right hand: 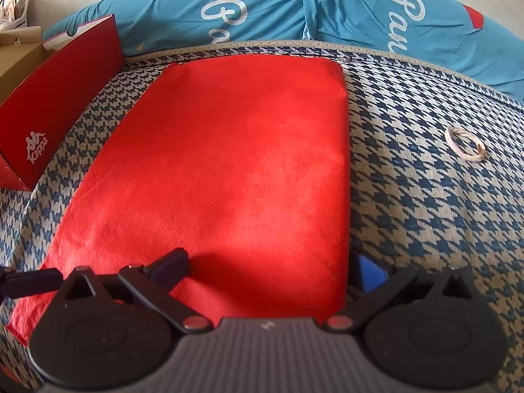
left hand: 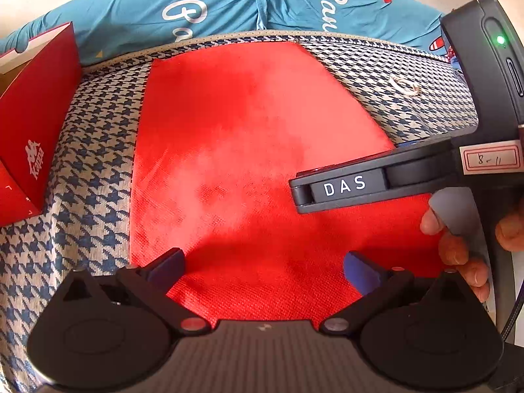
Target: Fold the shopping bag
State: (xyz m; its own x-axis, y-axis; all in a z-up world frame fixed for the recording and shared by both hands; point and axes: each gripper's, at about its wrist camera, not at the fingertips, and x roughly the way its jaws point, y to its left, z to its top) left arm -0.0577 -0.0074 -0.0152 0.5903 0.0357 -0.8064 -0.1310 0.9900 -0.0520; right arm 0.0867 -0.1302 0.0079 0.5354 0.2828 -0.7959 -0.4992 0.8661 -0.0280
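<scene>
The left hand-held gripper (left hand: 263, 263) hangs low over the bag (left hand: 249, 150), near its close edge, fingers spread wide with bare cloth between the blue pads (left hand: 168, 267). The right hand-held gripper (right hand: 271, 267) sits at the bag's right edge, also spread wide: its left pad (right hand: 172, 265) is over the bag, its right pad (right hand: 368, 273) just off the edge. In the left wrist view the right hand-held gripper reaches in over the bag's right side, and the person's fingers (left hand: 453, 252) wrap its grey trigger.
</scene>
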